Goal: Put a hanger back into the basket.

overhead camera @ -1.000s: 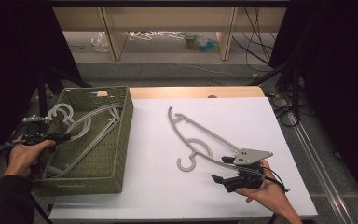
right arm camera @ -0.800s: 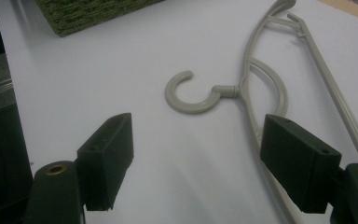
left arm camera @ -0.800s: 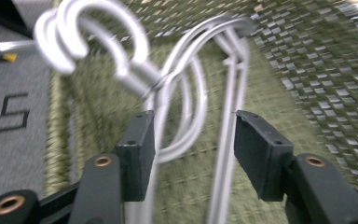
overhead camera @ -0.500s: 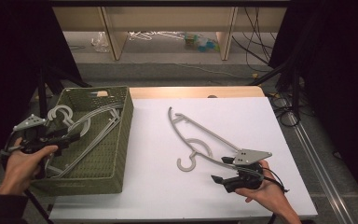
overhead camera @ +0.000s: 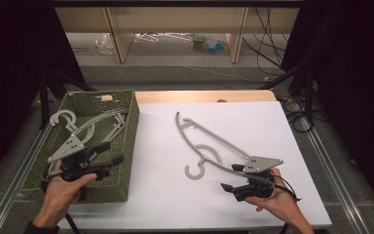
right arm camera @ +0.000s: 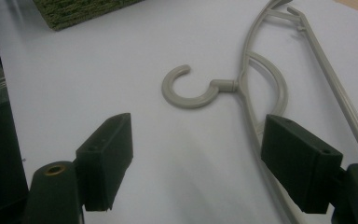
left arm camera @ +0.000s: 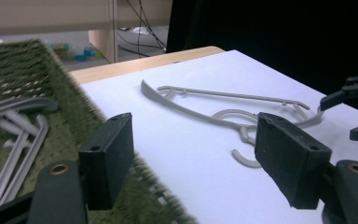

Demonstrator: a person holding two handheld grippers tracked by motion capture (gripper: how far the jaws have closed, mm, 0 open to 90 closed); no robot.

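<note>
A grey plastic hanger [overhead camera: 213, 146] lies flat on the white table [overhead camera: 165, 195], its hook [right arm camera: 186, 91] toward the near side. My right gripper [overhead camera: 233, 178] is open at the hanger's near right end, with the hook just ahead of its empty jaws [right arm camera: 198, 126]. Over the near right part of a green woven basket [overhead camera: 126, 146] my left gripper [overhead camera: 108, 152] is open with nothing in it. It faces across the table at the hanger [left arm camera: 223, 105]. Several grey hangers [overhead camera: 95, 124] lie inside the basket.
The basket's rim [left arm camera: 74, 98] runs close under the left jaws. A wooden strip [overhead camera: 199, 96] edges the table's far side. Beyond it are shelf legs and clutter on the floor [overhead camera: 175, 39]. Cables hang at the right [overhead camera: 297, 97].
My left gripper has swung from the basket's left side across to its near right part and now faces the table. The right gripper and the hanger on the table have stayed put.
</note>
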